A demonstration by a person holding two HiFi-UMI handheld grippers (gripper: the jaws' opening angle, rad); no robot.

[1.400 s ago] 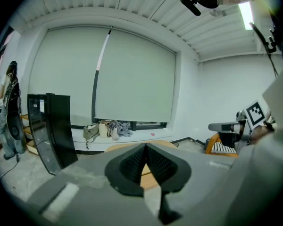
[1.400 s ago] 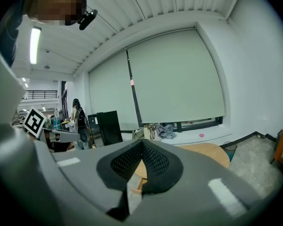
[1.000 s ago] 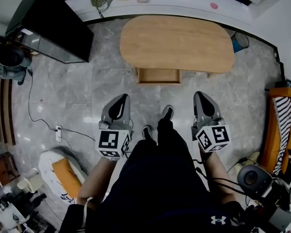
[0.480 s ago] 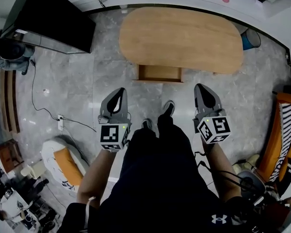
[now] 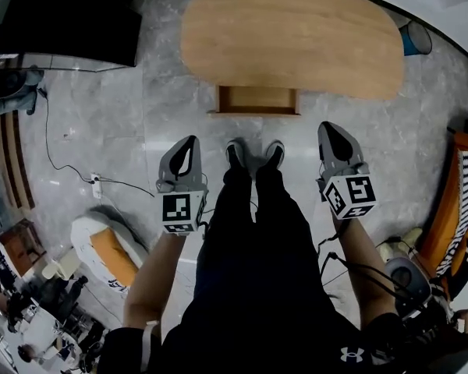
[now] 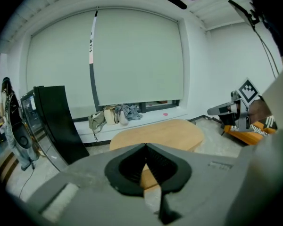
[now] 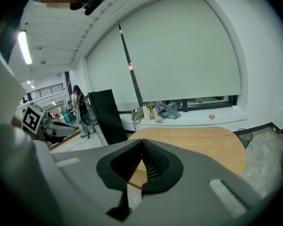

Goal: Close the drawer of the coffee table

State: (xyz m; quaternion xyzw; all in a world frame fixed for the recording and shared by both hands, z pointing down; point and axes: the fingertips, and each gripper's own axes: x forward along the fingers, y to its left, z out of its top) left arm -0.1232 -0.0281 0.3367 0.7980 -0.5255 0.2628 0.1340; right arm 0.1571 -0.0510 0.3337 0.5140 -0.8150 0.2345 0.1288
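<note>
At left, the grey two-jaw left gripper (image 5: pixel 189 142) is hanging beside the person's leg with its jaws pressed fully together and nothing between them, as the left gripper view (image 6: pixel 145 148) is also showing. At centre, the oval light-wood coffee table (image 5: pixel 288 33) is standing on the grey marble floor (image 5: pixel 117 123), and its shallow open wooden drawer (image 5: pixel 257 100) is projecting from the near edge toward the person's dark shoes (image 5: pixel 253 154), which are just in front of it. At right, the matching grey right gripper (image 5: pixel 331 128) is likewise closed tight and empty, its tips aiming over the table top in its own view (image 7: pixel 141 143).

Neither gripper is touching the drawer, so the approach is judged to be under way. To close it well, the person is probably best keeping the jaws closed as a blunt pusher, lowering one tip onto the middle of the drawer front, and pressing straight and level toward the table. An off-centre push is likely to skew the drawer in its runners.
</note>
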